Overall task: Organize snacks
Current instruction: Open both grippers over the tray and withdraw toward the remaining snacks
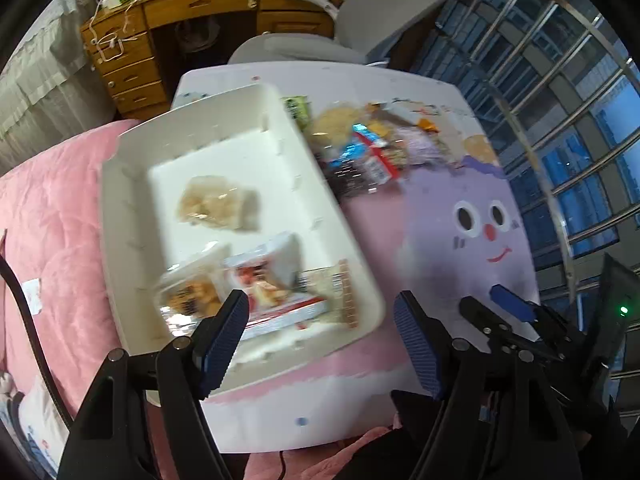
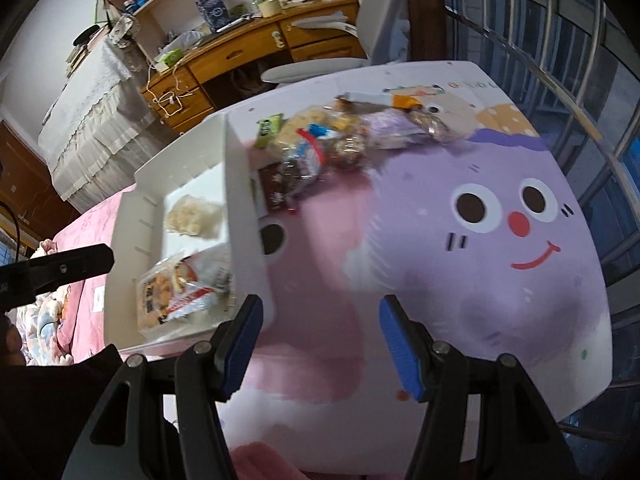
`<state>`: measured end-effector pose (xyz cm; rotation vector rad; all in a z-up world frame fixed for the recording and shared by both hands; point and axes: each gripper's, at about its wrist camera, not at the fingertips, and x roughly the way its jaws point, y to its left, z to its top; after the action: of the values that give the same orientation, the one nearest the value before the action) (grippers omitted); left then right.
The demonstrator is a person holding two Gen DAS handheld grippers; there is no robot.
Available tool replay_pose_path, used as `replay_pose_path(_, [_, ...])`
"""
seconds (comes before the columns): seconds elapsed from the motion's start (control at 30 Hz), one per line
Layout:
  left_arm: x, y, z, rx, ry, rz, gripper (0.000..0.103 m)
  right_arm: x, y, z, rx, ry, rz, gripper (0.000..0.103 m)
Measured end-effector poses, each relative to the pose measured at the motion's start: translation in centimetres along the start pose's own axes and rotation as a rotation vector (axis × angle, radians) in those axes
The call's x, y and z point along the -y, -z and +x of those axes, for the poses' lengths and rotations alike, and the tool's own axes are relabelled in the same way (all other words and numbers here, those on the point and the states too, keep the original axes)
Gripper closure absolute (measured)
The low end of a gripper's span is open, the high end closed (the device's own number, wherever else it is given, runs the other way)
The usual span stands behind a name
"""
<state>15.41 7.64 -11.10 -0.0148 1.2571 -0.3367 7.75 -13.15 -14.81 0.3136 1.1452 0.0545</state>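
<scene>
A white plastic bin (image 1: pixel 124 216) (image 2: pixel 240 208) sits on the left of a cartoon-print table (image 1: pixel 460 232) (image 2: pixel 460 240). It holds a pale snack bag (image 1: pixel 218 204) (image 2: pixel 192 216), a clear pack of biscuits (image 1: pixel 192 296) (image 2: pixel 160 292) and a red-and-white pack (image 1: pixel 276 296). A pile of loose snack packs (image 1: pixel 368 148) (image 2: pixel 328 140) lies on the table beyond the bin. My left gripper (image 1: pixel 320 312) is open and empty above the bin's near right corner. My right gripper (image 2: pixel 320 320) is open and empty over the table beside the bin; it also shows in the left wrist view (image 1: pixel 496 300).
A pink bed cover (image 1: pixel 48 220) lies left of the table. A wooden desk (image 1: pixel 200 12) (image 2: pixel 248 48) and a grey chair (image 1: pixel 360 20) stand behind. A window with metal bars (image 1: pixel 560 100) (image 2: pixel 560 40) runs along the right.
</scene>
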Motion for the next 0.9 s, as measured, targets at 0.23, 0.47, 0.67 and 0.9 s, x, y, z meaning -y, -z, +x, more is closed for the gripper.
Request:
replay_pose_path(0.23, [5.1,-1.2,0.4,0.044,0.005,-0.018,0.030,5.0,-1.5,-0.4,-0.029,-0.021,-0.025,0.042])
replay_pose_path(0.47, [8.4,-2.6,1.6,0.052,-0.059,0.024,0.030,9.9,-3.8,-0.1,-0.046,-0.055,-0.072,0.042])
replay_pose_path(0.67, [10.0,-4.3,2.6,0.036,-0.104,0.093,0.026,13.3,-5.6,0.9,-0.047,-0.060,-0.048,0.042])
replay_pose_path(0.9, [11.1,-6.0,4.7,-0.002,-0.134,0.226,0.025,15.8,-7.8,2.6,-0.047,-0.049,-0.003,0.042])
